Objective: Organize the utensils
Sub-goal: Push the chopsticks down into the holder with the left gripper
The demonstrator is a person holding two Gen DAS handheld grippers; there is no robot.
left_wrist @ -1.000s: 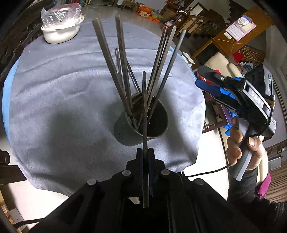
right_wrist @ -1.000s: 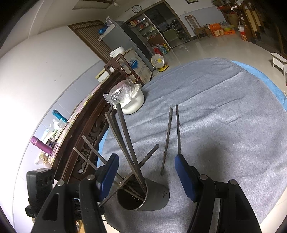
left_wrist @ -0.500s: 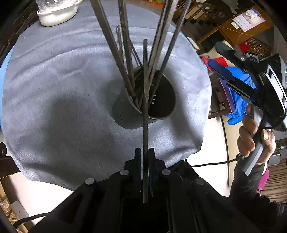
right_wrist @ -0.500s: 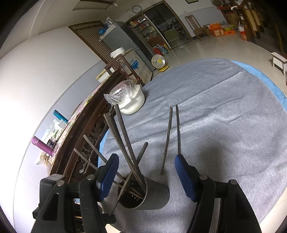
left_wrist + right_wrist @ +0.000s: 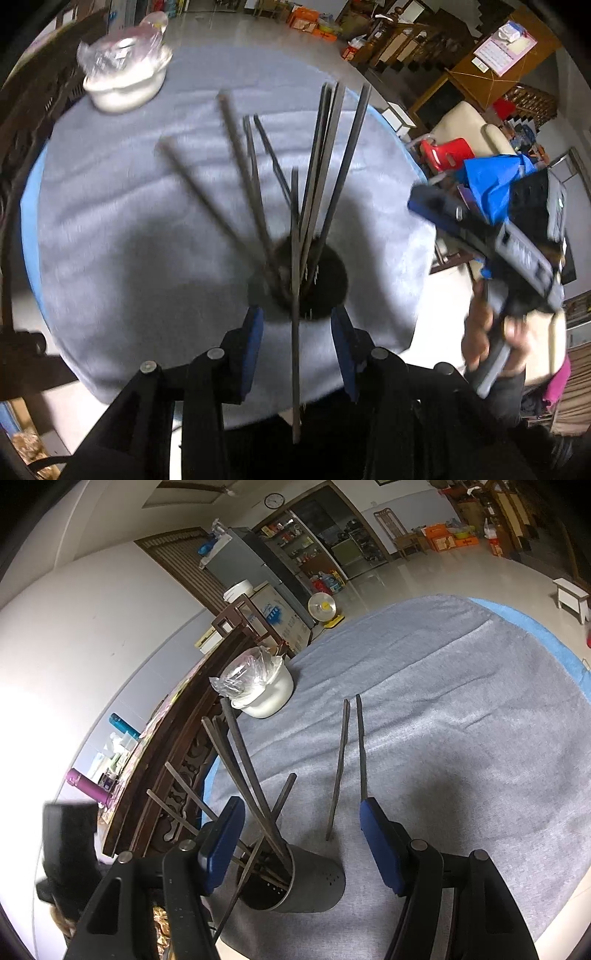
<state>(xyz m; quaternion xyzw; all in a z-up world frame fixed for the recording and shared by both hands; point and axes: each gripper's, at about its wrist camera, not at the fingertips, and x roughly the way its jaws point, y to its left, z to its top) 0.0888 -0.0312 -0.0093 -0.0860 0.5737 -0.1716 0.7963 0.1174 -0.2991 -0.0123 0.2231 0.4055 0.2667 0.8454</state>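
Observation:
A dark metal holder (image 5: 325,284) (image 5: 314,886) stands on the grey cloth with several dark chopsticks fanned out of it. My left gripper (image 5: 298,343) hangs just above its mouth. Its jaws are opening, and one chopstick (image 5: 294,354) runs between the blue pads, touching neither. That chopstick (image 5: 269,827) slants across the holder's mouth in the right wrist view; I cannot tell where its lower end rests. My right gripper (image 5: 303,845) stays open and empty beside the holder. Two more chopsticks (image 5: 341,760) lie side by side on the cloth beyond it.
A white pot with a plastic bag (image 5: 125,81) (image 5: 264,694) sits at the far edge of the round table (image 5: 480,709). A carved wooden rail (image 5: 155,786) runs along the table's left side. A hand (image 5: 495,332) holds the right gripper off the table's right edge.
The left jaws were shut on the chopstick and have now parted from it. The left gripper has pulled up and back from the holder. The right gripper has not moved.

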